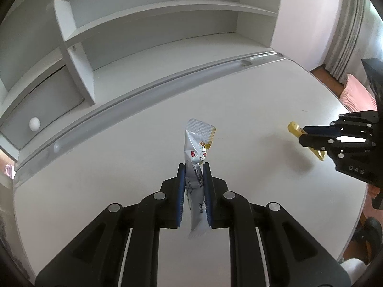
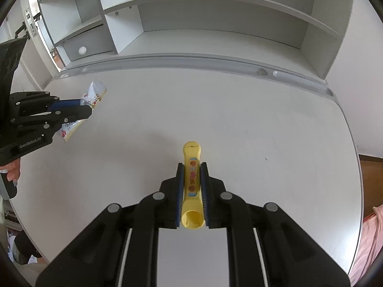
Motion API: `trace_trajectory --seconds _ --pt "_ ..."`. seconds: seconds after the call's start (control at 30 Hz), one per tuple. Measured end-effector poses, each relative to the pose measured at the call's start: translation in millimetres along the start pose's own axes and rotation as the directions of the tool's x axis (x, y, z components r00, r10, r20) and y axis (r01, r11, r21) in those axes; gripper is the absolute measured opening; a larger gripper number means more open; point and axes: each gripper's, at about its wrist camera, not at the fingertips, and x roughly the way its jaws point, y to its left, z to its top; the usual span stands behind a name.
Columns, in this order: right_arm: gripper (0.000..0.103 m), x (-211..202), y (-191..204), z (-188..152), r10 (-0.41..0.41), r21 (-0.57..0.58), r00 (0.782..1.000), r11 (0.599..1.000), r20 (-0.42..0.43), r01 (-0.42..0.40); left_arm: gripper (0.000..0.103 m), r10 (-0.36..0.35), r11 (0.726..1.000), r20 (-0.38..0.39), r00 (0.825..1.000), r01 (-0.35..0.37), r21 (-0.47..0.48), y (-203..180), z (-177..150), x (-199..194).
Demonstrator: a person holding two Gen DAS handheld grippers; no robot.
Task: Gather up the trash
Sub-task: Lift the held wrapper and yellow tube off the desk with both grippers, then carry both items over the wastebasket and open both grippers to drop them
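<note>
My left gripper [image 1: 194,167] is shut on a white stick-shaped sachet [image 1: 198,148] with small printed pictures, held upright just above the white desk [image 1: 251,110]. The same sachet [image 2: 94,94] shows at the left of the right wrist view, clamped in the left gripper [image 2: 89,111]. My right gripper [image 2: 192,166] is shut on a yellow tube-like wrapper [image 2: 192,157] with red and orange marks, its open end toward the camera. In the left wrist view the yellow wrapper [image 1: 295,129] pokes out of the right gripper [image 1: 302,136] at the far right.
A white shelf unit [image 2: 215,19] with open compartments stands along the back of the desk, behind a grey groove [image 2: 191,58]. A small drawer with a round white knob [image 1: 34,123] sits at the left. The desk's rounded edge drops to a wooden floor [image 1: 320,71] at right.
</note>
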Motion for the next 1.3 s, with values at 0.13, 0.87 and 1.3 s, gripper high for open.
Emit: trace_trajectory --seconds 0.13,0.87,1.3 --pt "0.014 -23.8 -18.3 -10.3 -0.003 0.047 0.998 0.999 0.056 0.000 0.014 -0.044 0.998 0.033 0.999 0.043 0.038 -28.2 10.1 -10.8" --pt "0.014 -149.0 -247.4 -302.0 -0.122 0.649 0.992 0.752 -0.041 0.119 0.014 -0.458 0.643 -0.310 0.833 0.552 0.532 -438.2 -59.6 22.9" --pt "0.014 6.7 -290.1 -409.5 0.192 0.805 0.950 0.586 -0.246 0.090 0.014 -0.328 0.753 -0.535 0.779 0.557 0.350 -487.5 -143.4 204.7"
